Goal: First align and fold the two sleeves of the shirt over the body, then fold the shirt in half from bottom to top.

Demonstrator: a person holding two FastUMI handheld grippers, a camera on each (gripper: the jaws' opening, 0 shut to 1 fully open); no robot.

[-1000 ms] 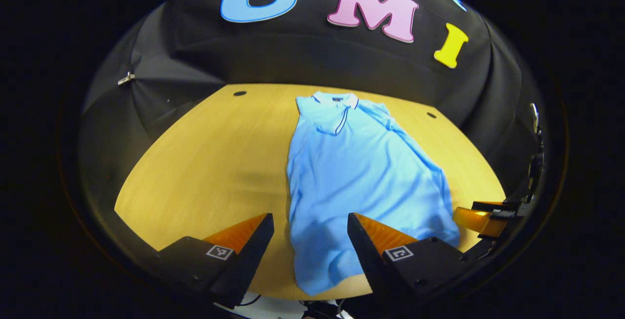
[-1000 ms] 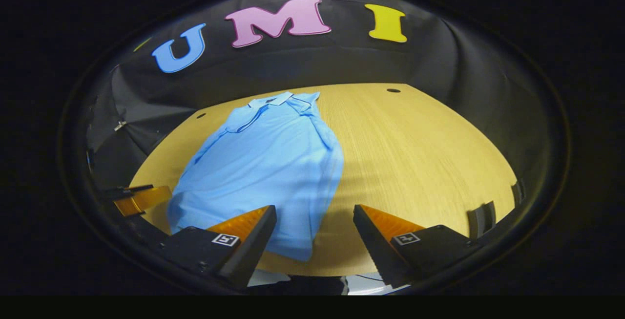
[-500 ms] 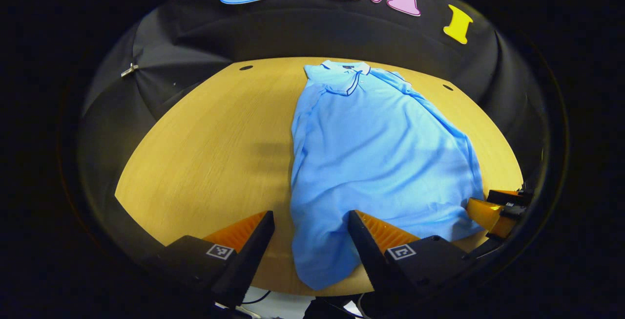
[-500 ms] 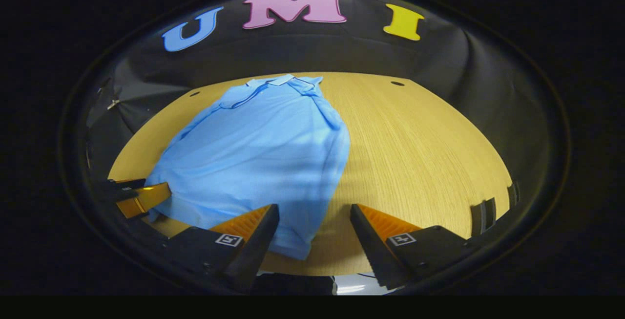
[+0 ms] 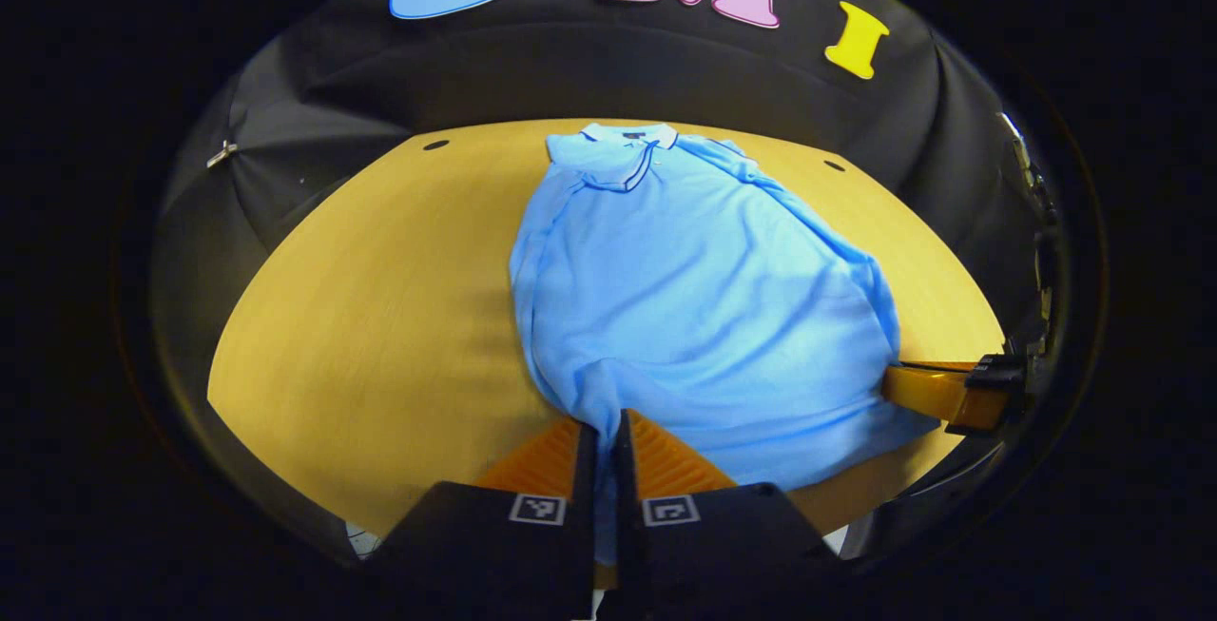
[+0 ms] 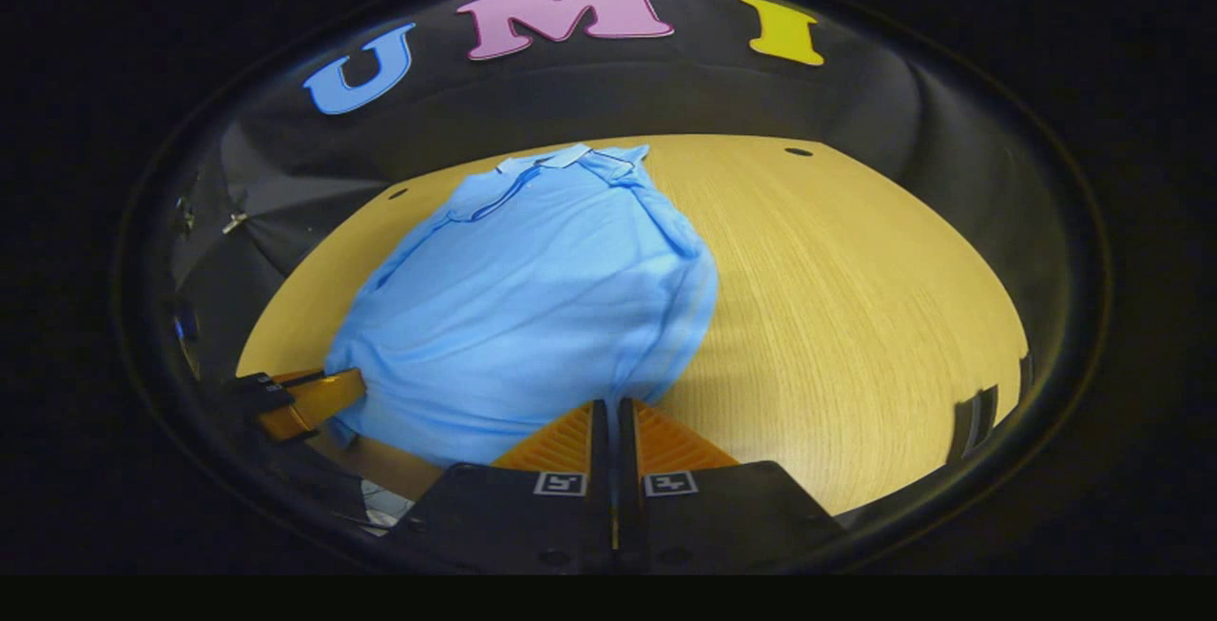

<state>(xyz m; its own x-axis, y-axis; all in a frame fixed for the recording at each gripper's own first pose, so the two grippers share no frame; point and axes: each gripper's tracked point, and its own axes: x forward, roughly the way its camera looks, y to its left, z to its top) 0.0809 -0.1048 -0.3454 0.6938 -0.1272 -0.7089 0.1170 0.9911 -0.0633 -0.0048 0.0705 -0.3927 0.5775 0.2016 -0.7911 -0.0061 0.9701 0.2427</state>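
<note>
On a pale wooden desk [image 5: 361, 298] lies a light blue polo shirt [image 5: 694, 288], collar toward the booth's black wall, sleeves already folded over the body. At its near hem, the left gripper [image 5: 603, 431] has its jaws closed on one bottom corner of the fabric. The right gripper [image 6: 605, 412] has its jaws pressed together on the other bottom corner, where the cloth bunches up slightly.

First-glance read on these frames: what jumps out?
The light blue polo shirt on the wooden table, collar toward the booth wall, sleeves already folded in. The left gripper is shut on its hem at one near corner, the right gripper on the other.
</note>
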